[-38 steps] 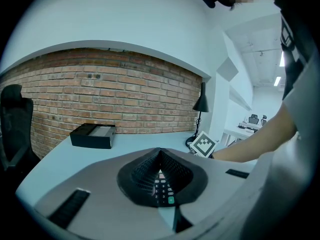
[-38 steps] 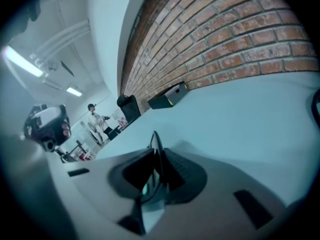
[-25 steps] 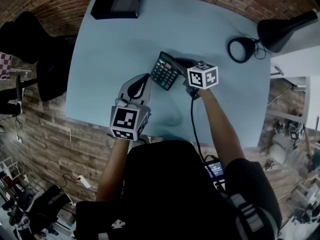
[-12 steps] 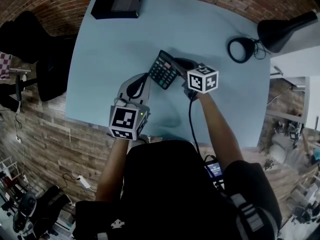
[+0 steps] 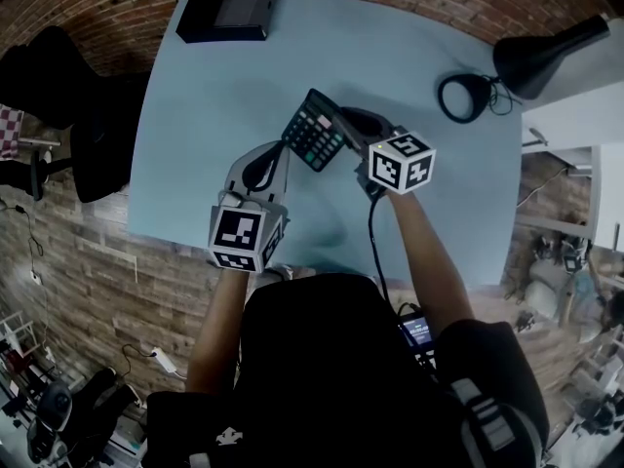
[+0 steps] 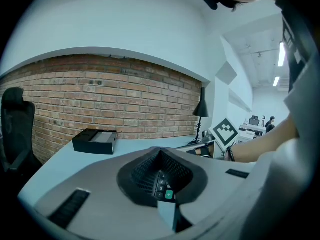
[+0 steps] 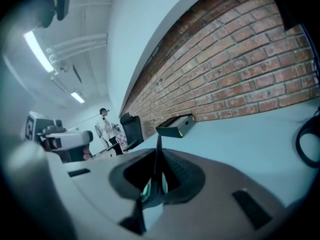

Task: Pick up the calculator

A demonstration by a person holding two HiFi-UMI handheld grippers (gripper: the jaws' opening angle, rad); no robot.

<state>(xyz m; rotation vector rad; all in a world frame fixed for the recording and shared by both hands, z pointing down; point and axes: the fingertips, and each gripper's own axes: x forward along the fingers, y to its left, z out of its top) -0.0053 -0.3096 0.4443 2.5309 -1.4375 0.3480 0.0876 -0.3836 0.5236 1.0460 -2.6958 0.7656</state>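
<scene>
One calculator [image 5: 314, 130], tilted and apparently clear of the bench [image 5: 195, 96], its edge pinched in the right gripper [image 5: 345, 131]. Left gripper [image 5: 284, 150] is pressed together beside its near corner. Pickup looks mostly done; what's left is raising it clear.

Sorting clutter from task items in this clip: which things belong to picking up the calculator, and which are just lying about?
In the job: calculator; right gripper, shut on its edge.
Lying about: black box; lamp; chair; left gripper, jaws together, beside the calculator.
</scene>
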